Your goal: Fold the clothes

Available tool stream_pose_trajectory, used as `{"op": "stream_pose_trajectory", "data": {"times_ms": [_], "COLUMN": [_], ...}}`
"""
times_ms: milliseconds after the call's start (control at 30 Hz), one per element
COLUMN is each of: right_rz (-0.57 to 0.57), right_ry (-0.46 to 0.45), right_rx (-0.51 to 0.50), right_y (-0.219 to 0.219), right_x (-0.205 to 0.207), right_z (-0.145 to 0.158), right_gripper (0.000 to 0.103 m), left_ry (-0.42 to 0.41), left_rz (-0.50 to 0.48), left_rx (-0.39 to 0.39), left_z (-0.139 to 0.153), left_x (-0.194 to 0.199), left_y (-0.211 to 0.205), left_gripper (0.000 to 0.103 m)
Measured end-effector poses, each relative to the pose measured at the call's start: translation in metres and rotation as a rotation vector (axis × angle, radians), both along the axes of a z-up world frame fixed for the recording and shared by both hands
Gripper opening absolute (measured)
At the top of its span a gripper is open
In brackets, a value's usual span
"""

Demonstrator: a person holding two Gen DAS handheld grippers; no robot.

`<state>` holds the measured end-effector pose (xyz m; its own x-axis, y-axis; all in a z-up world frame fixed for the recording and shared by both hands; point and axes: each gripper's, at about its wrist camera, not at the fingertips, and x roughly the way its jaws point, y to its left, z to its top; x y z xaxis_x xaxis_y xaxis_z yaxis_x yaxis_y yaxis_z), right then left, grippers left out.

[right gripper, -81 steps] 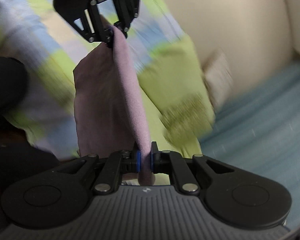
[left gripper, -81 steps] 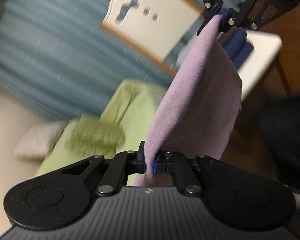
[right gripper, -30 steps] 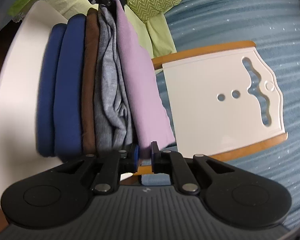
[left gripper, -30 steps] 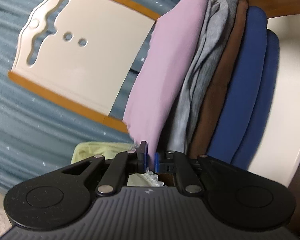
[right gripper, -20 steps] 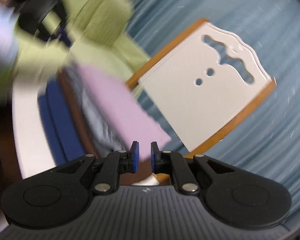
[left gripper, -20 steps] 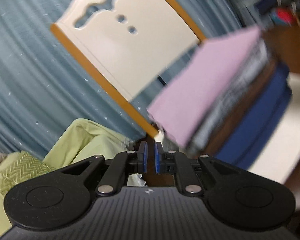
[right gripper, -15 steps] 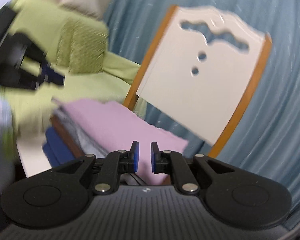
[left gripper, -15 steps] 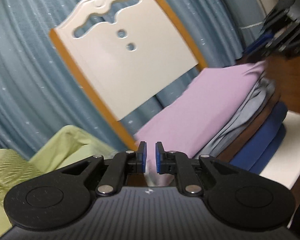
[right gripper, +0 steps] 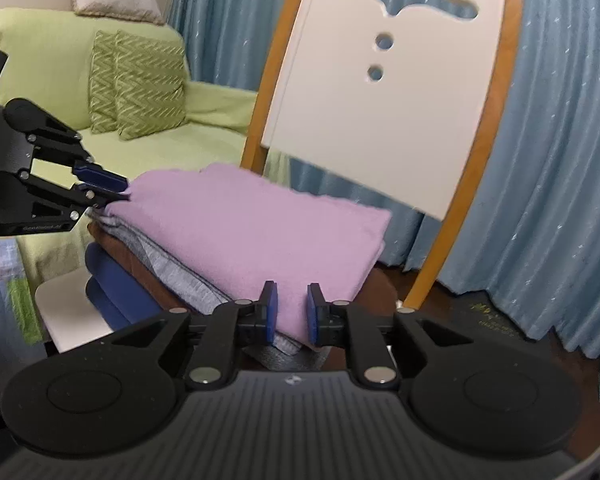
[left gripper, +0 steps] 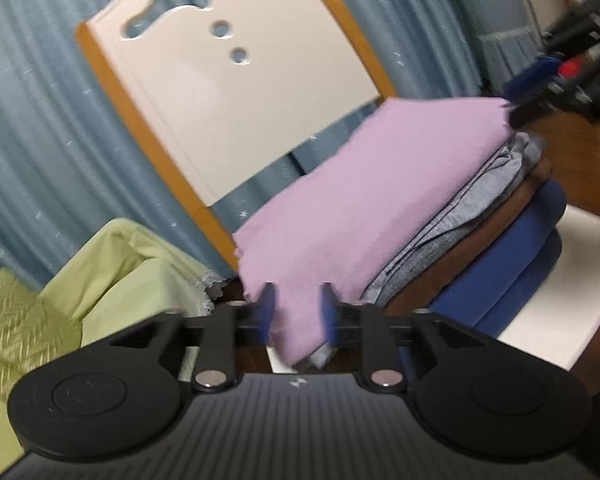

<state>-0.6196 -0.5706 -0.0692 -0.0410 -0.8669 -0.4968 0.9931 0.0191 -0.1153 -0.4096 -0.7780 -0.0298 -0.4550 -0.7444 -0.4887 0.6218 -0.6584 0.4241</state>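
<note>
A folded lilac cloth (left gripper: 364, 208) (right gripper: 252, 232) lies on top of a stack of folded clothes: grey (right gripper: 168, 264), brown (right gripper: 120, 256) and blue (right gripper: 108, 280). The stack sits on a white chair seat (right gripper: 64, 308). My left gripper (left gripper: 296, 300) is open at one near corner of the lilac cloth, jaws apart on either side of it; it also shows in the right wrist view (right gripper: 108, 188). My right gripper (right gripper: 292, 308) is open at the opposite corner and shows blurred in the left wrist view (left gripper: 540, 92).
The chair's white back with orange edges (right gripper: 384, 92) stands behind the stack. Blue curtains (right gripper: 560, 160) hang behind it. A green sofa with zigzag cushions (right gripper: 140, 84) is to the left. Dark wooden floor (left gripper: 580, 160) lies around the chair.
Both grippers carried the lilac cloth onto the stack, let go of it and opened. They have since opened wider and tilted level with the stack.
</note>
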Motion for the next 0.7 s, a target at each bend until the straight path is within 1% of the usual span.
{"op": "stream_pose_trajectory", "data": {"times_ms": [33, 67, 100, 133, 167, 200, 233, 267, 333, 400, 433, 467, 500, 567, 633, 700], "right_rz": [-0.003, -0.005, -0.01, -0.017, -0.02, -0.022, -0.024, -0.028, -0.048, -0.088, -0.118, -0.146, -0.175, -0.188, -0.196, -0.221], "right_ry": [-0.02, -0.033, -0.059, -0.092, -0.11, -0.123, -0.136, -0.138, -0.146, -0.192, -0.218, -0.241, -0.275, -0.305, -0.298, -0.268], "right_rx": [-0.011, -0.015, -0.019, -0.023, -0.022, -0.02, -0.018, -0.011, 0.007, 0.02, 0.017, 0.012, -0.001, -0.006, 0.002, 0.007], "right_y": [0.011, 0.017, 0.029, 0.043, 0.054, 0.064, 0.073, 0.085, 0.104, 0.123, 0.132, 0.139, 0.15, 0.161, 0.17, 0.177], "right_x": [-0.001, -0.004, -0.005, -0.003, -0.001, 0.002, 0.004, 0.008, 0.012, 0.015, 0.015, 0.016, 0.017, 0.021, 0.025, 0.031], "right_z": [0.002, 0.004, 0.002, 0.0, -0.002, -0.006, -0.009, -0.013, -0.02, -0.025, -0.025, -0.025, -0.024, -0.023, -0.022, -0.018], "right_gripper": [0.037, 0.037, 0.038, 0.044, 0.053, 0.058, 0.068, 0.074, 0.077, 0.087, 0.097, 0.101, 0.102, 0.102, 0.102, 0.102], "left_ry": [0.046, 0.085, 0.114, 0.143, 0.16, 0.17, 0.181, 0.197, 0.249, 0.3, 0.306, 0.309, 0.312, 0.338, 0.35, 0.351], "left_rz": [0.034, 0.065, 0.09, 0.115, 0.133, 0.153, 0.173, 0.191, 0.22, 0.242, 0.257, 0.268, 0.276, 0.292, 0.297, 0.296], "left_rx": [0.026, 0.06, 0.095, 0.129, 0.172, 0.214, 0.247, 0.273, 0.329, 0.352, 0.353, 0.35, 0.346, 0.353, 0.367, 0.369], "left_z": [0.001, 0.0, -0.002, -0.004, -0.007, -0.012, -0.016, -0.02, -0.023, -0.024, -0.025, -0.025, -0.024, -0.021, -0.017, -0.012], "left_x": [0.008, 0.016, 0.021, 0.027, 0.032, 0.038, 0.043, 0.047, 0.058, 0.067, 0.07, 0.074, 0.076, 0.082, 0.082, 0.078], "left_y": [0.007, 0.015, 0.022, 0.029, 0.037, 0.046, 0.054, 0.063, 0.08, 0.096, 0.106, 0.114, 0.12, 0.131, 0.135, 0.14], "left_gripper": [0.076, 0.096, 0.099, 0.1, 0.1, 0.1, 0.101, 0.102, 0.102, 0.102, 0.102, 0.102, 0.102, 0.102, 0.102, 0.102]}}
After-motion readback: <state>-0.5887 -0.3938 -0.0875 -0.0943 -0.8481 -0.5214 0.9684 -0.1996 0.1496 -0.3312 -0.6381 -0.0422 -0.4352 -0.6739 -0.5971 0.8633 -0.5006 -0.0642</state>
